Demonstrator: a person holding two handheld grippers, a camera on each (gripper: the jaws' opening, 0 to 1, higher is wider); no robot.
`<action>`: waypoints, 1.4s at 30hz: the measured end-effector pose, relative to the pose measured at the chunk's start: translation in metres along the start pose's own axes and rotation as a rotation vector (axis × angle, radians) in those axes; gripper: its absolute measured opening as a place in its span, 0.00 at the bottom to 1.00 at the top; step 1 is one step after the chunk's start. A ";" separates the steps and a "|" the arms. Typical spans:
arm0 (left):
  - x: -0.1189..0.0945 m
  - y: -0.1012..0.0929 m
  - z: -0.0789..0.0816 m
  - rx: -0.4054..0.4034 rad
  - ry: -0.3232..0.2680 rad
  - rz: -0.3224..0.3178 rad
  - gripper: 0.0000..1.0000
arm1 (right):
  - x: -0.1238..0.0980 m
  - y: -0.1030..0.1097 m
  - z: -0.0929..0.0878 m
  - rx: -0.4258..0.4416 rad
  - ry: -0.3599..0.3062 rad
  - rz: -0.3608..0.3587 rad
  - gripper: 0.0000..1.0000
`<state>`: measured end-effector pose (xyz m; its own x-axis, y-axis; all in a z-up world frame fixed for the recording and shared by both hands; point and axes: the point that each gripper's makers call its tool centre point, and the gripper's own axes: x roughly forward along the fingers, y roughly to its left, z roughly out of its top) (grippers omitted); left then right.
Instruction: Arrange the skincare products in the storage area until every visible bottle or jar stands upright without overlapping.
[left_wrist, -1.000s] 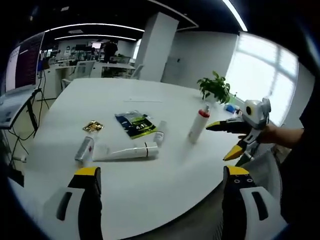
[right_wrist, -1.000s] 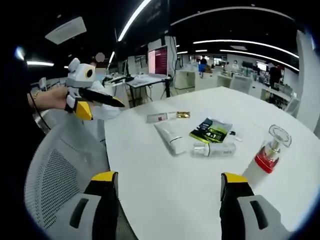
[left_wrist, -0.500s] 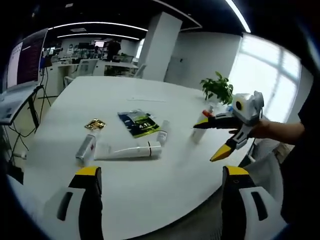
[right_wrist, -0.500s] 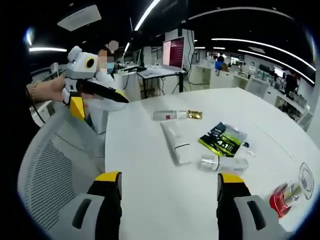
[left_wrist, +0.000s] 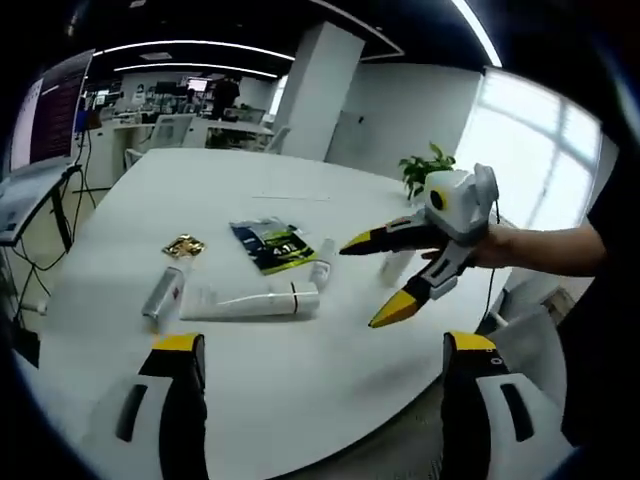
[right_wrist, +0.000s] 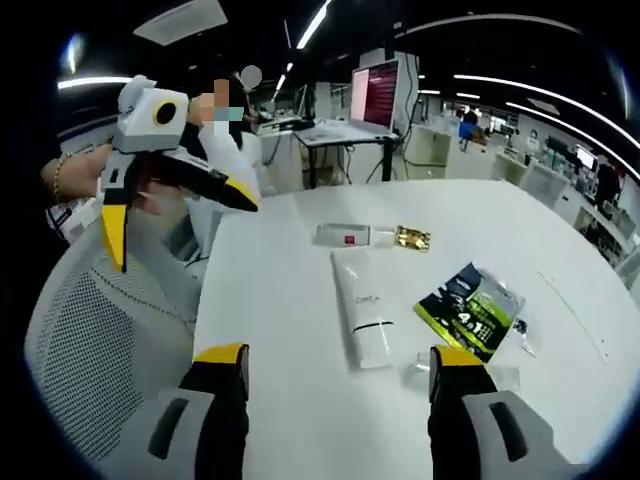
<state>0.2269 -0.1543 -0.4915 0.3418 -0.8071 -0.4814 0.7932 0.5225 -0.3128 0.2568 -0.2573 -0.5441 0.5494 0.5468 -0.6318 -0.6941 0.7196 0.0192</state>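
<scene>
A white table (left_wrist: 300, 370) carries a white tube (left_wrist: 250, 302), a silver bottle (left_wrist: 163, 296), a clear bottle (left_wrist: 321, 265) and a sachet (left_wrist: 268, 246).

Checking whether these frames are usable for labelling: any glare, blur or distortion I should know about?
Left gripper view: the window is blown out behind the right gripper; fisheye curves the table edge. Right gripper view: ceiling strip lights bend into arcs; the white tube stays sharp; a clear bottle is partly hidden.

On the table (left_wrist: 300, 370) lie 1 white tube (left_wrist: 250, 301), 1 silver tube with a gold cap (left_wrist: 167, 290), 1 small clear bottle (left_wrist: 321, 264) and 1 dark green sachet (left_wrist: 268, 245); 1 white bottle (left_wrist: 396, 265) stands, and 1 potted plant (left_wrist: 428, 170).
</scene>
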 end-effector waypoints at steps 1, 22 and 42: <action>0.000 0.000 0.000 -0.003 0.000 -0.003 0.91 | 0.006 -0.001 0.001 -0.011 0.009 0.007 0.75; 0.012 -0.006 -0.003 -0.044 0.003 -0.043 0.89 | 0.082 -0.014 0.008 -0.061 0.081 0.019 0.62; 0.010 -0.007 -0.001 -0.047 -0.006 -0.042 0.88 | 0.128 -0.019 0.007 -0.096 0.151 0.025 0.47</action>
<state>0.2241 -0.1663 -0.4946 0.3122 -0.8301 -0.4620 0.7822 0.5006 -0.3709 0.3440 -0.1981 -0.6199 0.4601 0.4883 -0.7415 -0.7520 0.6583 -0.0331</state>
